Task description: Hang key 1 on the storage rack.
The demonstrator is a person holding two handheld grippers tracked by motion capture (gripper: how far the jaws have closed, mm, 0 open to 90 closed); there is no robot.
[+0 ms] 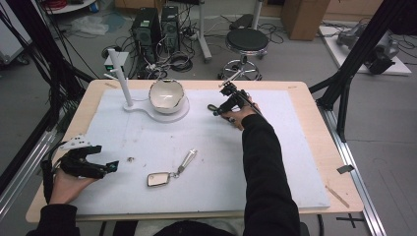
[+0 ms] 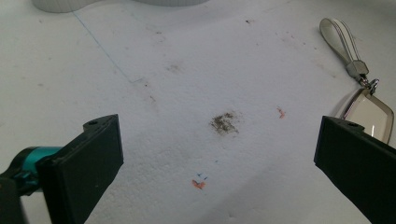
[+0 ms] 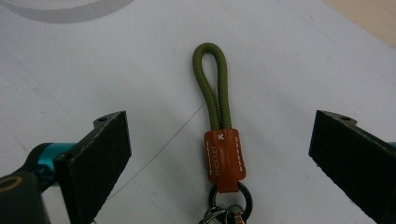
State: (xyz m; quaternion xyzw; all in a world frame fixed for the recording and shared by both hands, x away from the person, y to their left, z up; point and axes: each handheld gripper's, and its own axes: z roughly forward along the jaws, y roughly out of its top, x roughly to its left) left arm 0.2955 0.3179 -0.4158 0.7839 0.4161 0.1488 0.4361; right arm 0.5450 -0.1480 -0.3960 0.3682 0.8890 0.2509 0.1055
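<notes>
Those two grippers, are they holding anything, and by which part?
Nothing. The right gripper is open around the green keychain without touching; the left gripper is open over bare mat.

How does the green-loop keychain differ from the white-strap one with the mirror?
The green-loop keychain has an olive cord loop and an orange leather tab; the white-strap keychain has a flat white strap and a metal clasp. The first lies between the right gripper's open jaws, the second beside the left gripper's. Both lie flat on the white mat.

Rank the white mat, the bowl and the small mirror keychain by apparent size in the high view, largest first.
1. White mat, covering most of the table.
2. Bowl, far side, on its white stand.
3. Mirror keychain, smallest despite lying nearer the camera.
</notes>
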